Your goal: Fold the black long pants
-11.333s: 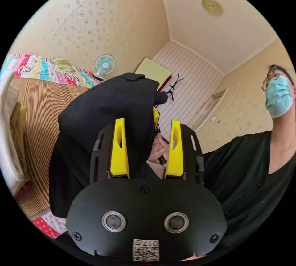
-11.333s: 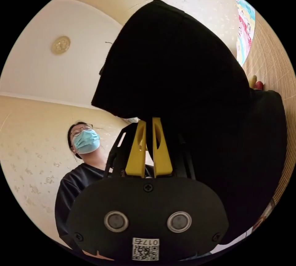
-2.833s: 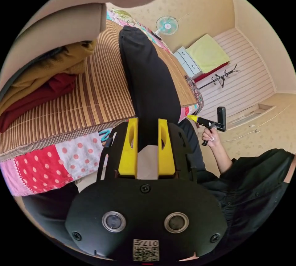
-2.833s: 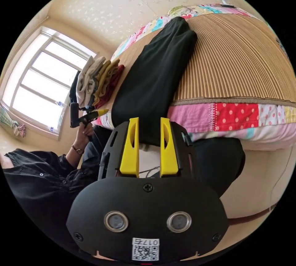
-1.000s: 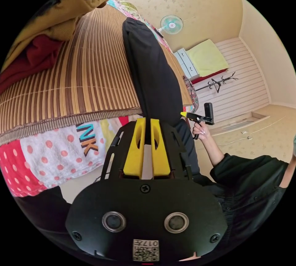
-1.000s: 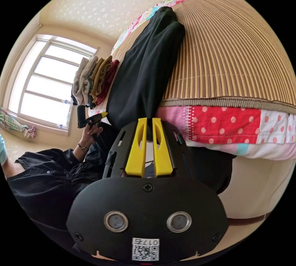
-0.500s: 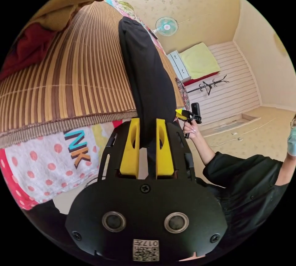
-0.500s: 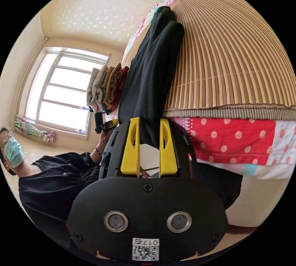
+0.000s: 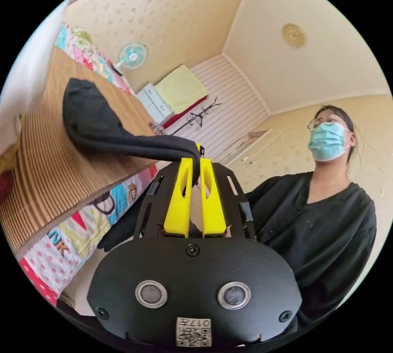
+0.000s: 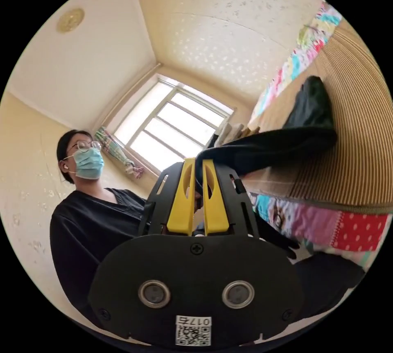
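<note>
Left gripper (image 9: 195,164) has its yellow jaws drawn narrow and pinching a fold of the black long pants (image 9: 102,132) at the fingertips; half a second ago the same jaws stood apart around the cloth at the mattress edge, so the grab has just been made. Right gripper (image 10: 198,166) reads the same: jaws nearly together with black cloth clamped at the tips, where a moment ago they were spread on either side of it. Both views have swung up toward the ceiling and the person (image 9: 327,205), which is the cameras tilting with the hands, but the cloth itself has changed too: the near end of the pants, which hung over the bed edge before, is now lifted clear and stretches from the jaws back onto the striped bamboo mat (image 9: 49,173). The far end of the pants (image 10: 311,103) lies bunched on the mat, further in from the patchwork sheet (image 10: 327,222) along the bed side. A folded clothes stack (image 10: 229,132) sits beyond, near the window (image 10: 176,127); a small fan (image 9: 132,55) stands at the far wall. Judgement: the pants are already doubled lengthwise and the near end is now held by both tools, so the next fold should carry this end over toward the far end. Risk: a thin pinch may slip as the cloth is carried.
</note>
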Available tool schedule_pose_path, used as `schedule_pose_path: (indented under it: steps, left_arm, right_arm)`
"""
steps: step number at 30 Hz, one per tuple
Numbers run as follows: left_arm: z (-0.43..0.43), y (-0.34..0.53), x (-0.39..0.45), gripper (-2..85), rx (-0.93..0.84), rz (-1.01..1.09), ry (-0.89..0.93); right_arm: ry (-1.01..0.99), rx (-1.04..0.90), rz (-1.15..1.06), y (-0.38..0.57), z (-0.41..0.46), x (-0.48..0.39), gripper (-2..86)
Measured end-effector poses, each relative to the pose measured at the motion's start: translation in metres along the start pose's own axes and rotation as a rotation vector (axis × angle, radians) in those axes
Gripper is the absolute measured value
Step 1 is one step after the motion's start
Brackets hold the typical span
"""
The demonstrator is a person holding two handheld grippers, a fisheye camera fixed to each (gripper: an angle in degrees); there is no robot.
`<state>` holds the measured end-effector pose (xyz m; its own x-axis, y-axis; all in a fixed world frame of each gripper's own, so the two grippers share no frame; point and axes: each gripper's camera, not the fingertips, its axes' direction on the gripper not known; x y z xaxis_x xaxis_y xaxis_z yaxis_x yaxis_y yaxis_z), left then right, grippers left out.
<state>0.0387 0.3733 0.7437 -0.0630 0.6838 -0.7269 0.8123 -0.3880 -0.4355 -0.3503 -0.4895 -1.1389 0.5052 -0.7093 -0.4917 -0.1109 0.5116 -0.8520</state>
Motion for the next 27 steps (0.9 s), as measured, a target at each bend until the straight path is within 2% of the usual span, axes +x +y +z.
schedule_pose_path:
  steps: [4, 9, 12, 14, 17, 19, 22, 24, 27]
  left_arm:
    - [-0.014, -0.046, 0.100, 3.8, 0.043, 0.235, 0.050]
    - [-0.020, -0.096, 0.254, 3.9, 0.132, 0.596, 0.113]
    - [-0.020, -0.111, 0.302, 3.9, 0.224, 0.645, 0.129]
    - [-0.021, -0.122, 0.308, 3.9, 0.281, 0.596, 0.075]
    - [-0.020, -0.147, 0.289, 3.8, 0.329, 0.493, -0.103]
    - [-0.014, -0.172, 0.260, 3.8, 0.319, 0.404, -0.200]
    - [-0.001, -0.221, 0.205, 3.8, 0.278, 0.277, -0.377]
    - [0.005, -0.252, 0.167, 3.9, 0.258, 0.236, -0.507]
    - [0.009, -0.266, 0.131, 3.9, 0.223, 0.191, -0.606]
  right_arm:
    - [-0.052, 0.019, -0.239, -0.042, -0.001, -0.109, 2.4]
    - [-0.149, 0.046, -0.414, -0.087, 0.013, -0.221, 2.2]
    - [-0.180, 0.038, -0.418, -0.117, 0.026, -0.260, 2.0]
    - [-0.125, 0.038, -0.407, -0.136, 0.034, -0.266, 1.9]
    - [0.028, 0.052, -0.356, -0.169, 0.049, -0.243, 1.7]
    - [0.217, 0.024, -0.223, -0.205, 0.067, -0.193, 1.6]
    - [0.375, 0.026, -0.117, -0.240, 0.090, -0.121, 1.6]
    - [0.416, 0.051, -0.139, -0.252, 0.100, -0.096, 1.6]
    - [0.433, 0.074, -0.173, -0.256, 0.111, -0.073, 1.7]
